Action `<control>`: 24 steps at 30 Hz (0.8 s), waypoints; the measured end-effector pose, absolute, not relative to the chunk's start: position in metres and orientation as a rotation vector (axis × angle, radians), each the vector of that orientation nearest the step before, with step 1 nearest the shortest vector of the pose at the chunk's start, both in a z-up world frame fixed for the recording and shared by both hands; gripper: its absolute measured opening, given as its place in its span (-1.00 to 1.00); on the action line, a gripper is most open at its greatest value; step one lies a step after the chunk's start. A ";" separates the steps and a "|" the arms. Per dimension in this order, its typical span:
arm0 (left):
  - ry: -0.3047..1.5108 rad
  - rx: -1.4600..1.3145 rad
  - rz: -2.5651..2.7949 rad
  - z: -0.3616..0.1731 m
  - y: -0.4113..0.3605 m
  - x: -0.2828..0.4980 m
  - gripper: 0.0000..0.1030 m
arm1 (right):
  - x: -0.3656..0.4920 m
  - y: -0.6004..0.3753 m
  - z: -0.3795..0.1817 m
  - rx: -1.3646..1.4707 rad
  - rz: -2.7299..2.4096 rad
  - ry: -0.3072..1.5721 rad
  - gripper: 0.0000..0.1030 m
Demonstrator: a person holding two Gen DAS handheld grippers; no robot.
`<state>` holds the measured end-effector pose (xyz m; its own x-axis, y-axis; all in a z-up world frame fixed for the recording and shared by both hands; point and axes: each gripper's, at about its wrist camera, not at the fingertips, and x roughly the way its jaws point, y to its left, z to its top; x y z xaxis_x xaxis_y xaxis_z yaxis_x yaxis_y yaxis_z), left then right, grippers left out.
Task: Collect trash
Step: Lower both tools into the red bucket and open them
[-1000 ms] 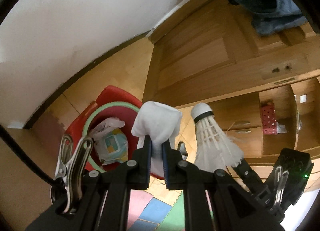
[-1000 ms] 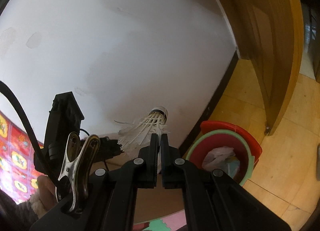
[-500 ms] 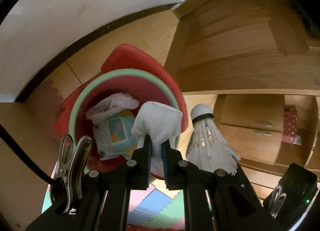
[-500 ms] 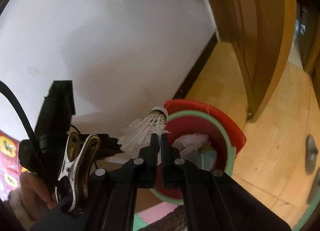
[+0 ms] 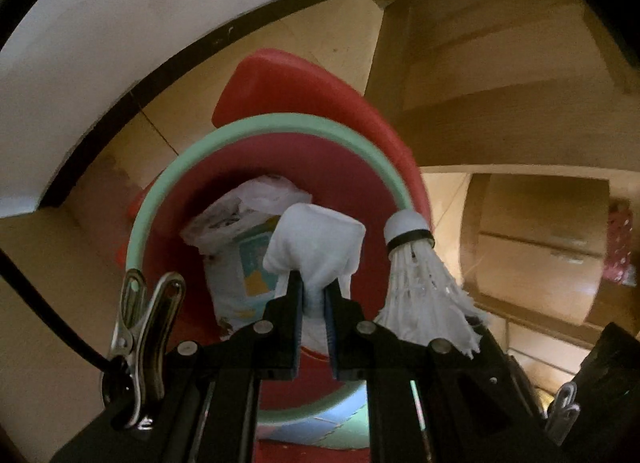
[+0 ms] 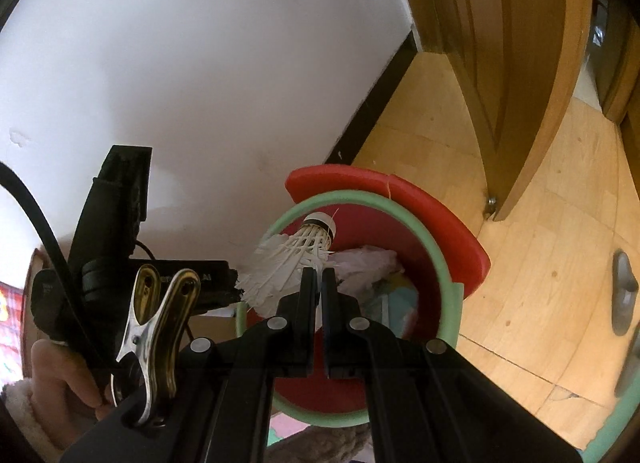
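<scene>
Two pieces of trash hang over the red bin (image 5: 280, 127): left gripper (image 5: 314, 295) pinches a crumpled white tissue (image 5: 316, 247); right gripper (image 6: 318, 283) clamps a frayed white shuttlecock (image 6: 296, 259).

both claws (image 5: 314, 287) lowered, bin (image 5: 256, 131) nearer

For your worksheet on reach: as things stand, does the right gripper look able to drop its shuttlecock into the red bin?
Probably yes. The right gripper holds the shuttlecock above the bin's open mouth, nothing between.
</scene>
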<state>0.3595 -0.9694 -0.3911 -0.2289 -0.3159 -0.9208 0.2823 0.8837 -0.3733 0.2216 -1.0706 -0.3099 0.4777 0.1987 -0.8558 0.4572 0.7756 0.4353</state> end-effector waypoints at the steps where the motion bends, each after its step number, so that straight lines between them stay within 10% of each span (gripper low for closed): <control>1: 1.717 -0.002 -0.551 -0.396 -0.972 0.360 -0.81 | 0.222 -1.071 -0.314 0.701 -0.174 1.090 -0.93; 24: 1.832 0.339 -0.483 -0.485 -0.975 0.346 -0.70 | 0.225 -1.047 -0.415 0.507 -0.124 1.379 -0.93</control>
